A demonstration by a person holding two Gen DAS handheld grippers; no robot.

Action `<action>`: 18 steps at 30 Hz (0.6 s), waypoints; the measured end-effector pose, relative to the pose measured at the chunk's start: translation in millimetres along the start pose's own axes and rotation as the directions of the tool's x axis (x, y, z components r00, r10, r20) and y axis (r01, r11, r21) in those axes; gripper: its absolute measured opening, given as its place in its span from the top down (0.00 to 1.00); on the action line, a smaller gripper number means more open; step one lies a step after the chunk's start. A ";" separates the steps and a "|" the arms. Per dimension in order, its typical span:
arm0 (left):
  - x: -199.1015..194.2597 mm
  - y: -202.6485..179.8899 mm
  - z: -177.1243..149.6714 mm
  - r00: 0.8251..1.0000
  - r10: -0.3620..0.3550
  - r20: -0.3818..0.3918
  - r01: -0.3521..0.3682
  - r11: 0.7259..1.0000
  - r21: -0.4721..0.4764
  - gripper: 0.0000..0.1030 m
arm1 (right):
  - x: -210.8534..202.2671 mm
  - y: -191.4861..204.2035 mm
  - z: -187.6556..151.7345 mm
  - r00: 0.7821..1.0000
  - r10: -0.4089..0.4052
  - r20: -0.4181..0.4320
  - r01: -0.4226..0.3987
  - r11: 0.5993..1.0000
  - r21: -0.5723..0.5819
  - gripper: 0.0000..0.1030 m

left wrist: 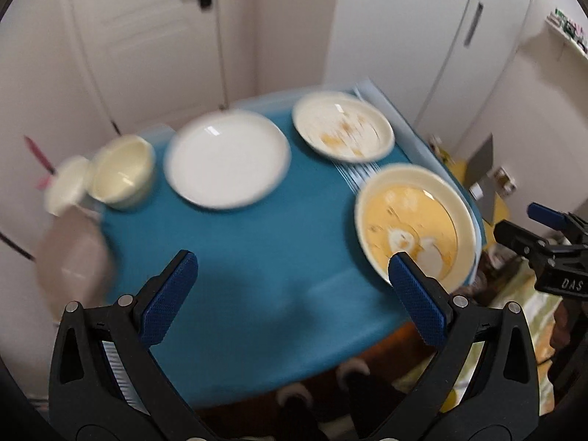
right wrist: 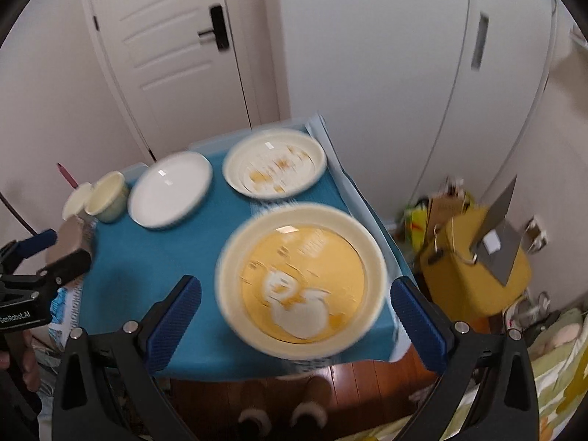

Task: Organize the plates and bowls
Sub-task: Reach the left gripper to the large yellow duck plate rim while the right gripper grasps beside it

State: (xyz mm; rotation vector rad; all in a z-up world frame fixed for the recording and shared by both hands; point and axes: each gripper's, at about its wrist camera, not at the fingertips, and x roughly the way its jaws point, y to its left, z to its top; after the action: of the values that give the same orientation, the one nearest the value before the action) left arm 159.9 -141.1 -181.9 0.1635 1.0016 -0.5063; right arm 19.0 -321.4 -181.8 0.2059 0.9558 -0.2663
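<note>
A big yellow bowl (right wrist: 303, 281) with a white picture inside sits at the near right corner of the blue table (right wrist: 205, 257). Behind it stand a spotted plate (right wrist: 275, 162), a plain white plate (right wrist: 171, 189) and two small cream cups (right wrist: 108, 196). The right gripper (right wrist: 296, 321) hangs wide open over the bowl, holding nothing. The left gripper (left wrist: 290, 290) is wide open too, empty, and reads "GenRobot.AI".

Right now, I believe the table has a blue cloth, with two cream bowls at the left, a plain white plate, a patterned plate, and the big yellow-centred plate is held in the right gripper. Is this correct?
Not quite. The big yellow-centred plate is not held: the right gripper is open, its fingers apart above the plate, as the right wrist view shows. The rest is right.
</note>
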 end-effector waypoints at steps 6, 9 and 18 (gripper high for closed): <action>67.4 -38.5 -5.5 0.993 0.028 -0.112 -0.033 0.999 -0.043 0.00 | 66.0 -66.2 -3.4 0.986 0.087 -0.141 -0.081 0.996 0.046 0.24; 87.7 -51.8 -7.2 0.989 0.014 -0.150 -0.025 0.997 -0.068 0.03 | 91.6 -86.9 -0.1 0.969 0.155 -0.191 -0.150 0.988 0.036 0.33; 133.5 -66.4 -16.6 0.971 0.012 -0.238 -0.058 0.981 -0.187 0.37 | 145.5 -111.4 10.4 0.904 0.288 -0.316 -0.312 0.949 -0.030 0.66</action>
State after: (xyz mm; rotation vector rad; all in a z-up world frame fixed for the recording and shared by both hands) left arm 173.6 -237.4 -296.1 0.0684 1.2725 -0.3590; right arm 72.0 -449.3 -302.3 0.3243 1.2253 0.0938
